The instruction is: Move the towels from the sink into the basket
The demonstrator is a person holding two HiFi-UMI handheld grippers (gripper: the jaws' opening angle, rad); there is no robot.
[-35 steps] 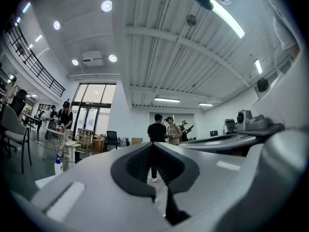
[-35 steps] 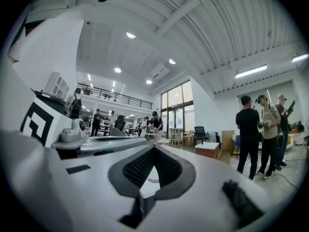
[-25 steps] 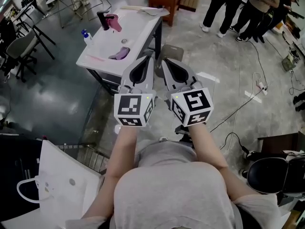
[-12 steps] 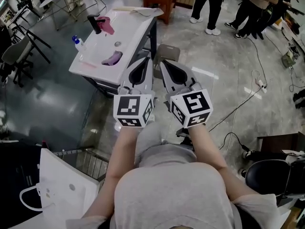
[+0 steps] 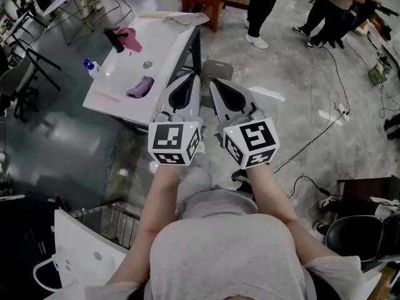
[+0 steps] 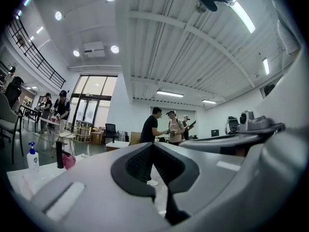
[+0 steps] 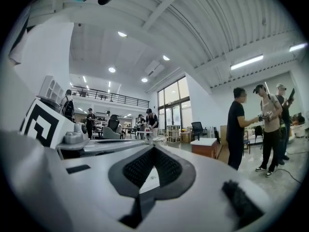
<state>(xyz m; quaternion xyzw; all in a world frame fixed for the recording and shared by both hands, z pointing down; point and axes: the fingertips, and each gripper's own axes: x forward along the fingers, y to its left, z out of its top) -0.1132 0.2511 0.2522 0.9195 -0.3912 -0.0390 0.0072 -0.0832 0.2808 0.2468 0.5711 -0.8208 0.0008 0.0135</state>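
A purple towel (image 5: 139,86) lies in the basin of the white sink unit (image 5: 167,42) at the upper left of the head view. A pink towel (image 5: 128,38) hangs by the black faucet (image 5: 115,39); the left gripper view shows the pink towel (image 6: 68,161) too. My left gripper (image 5: 192,77) and right gripper (image 5: 212,81) are held side by side in front of my chest, just right of the sink's near corner and well short of the towels. Both are shut with nothing between the jaws, their tips meeting in the left gripper (image 6: 152,145) and right gripper (image 7: 153,147) views.
A blue-capped bottle (image 5: 92,69) stands on the sink's left rim. A grey bin-like thing (image 5: 216,69) sits on the floor just past the gripper tips. A white object and wire rack (image 5: 103,220) are at lower left. People (image 5: 294,5) stand beyond; cables (image 5: 325,127) trail right.
The sink and its towels have slid left and slightly down in the head view as my view shifts. Both grippers stay shut in the same spot before me.
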